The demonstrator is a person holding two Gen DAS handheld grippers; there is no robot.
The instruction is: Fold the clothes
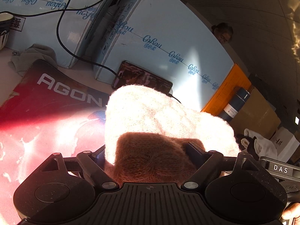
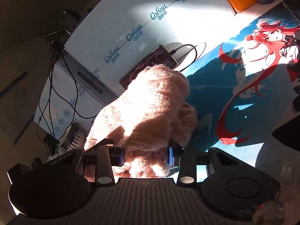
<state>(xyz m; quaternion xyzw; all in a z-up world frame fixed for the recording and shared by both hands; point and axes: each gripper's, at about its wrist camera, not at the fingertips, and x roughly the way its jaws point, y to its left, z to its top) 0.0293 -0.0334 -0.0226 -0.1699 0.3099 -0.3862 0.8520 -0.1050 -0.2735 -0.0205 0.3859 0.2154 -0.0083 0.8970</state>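
Both grippers, left and right, pinch the bunched pink sweater above the mat; best spread it flat before creasing.

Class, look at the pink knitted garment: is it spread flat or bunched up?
Bunched up. The knitted garment rises in a lumpy heap between the right gripper fingers, not flat on the mat.

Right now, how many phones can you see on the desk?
1. The phone leans against the pale blue box behind the fuzzy knit garment, cable plugged in; more may be hidden.
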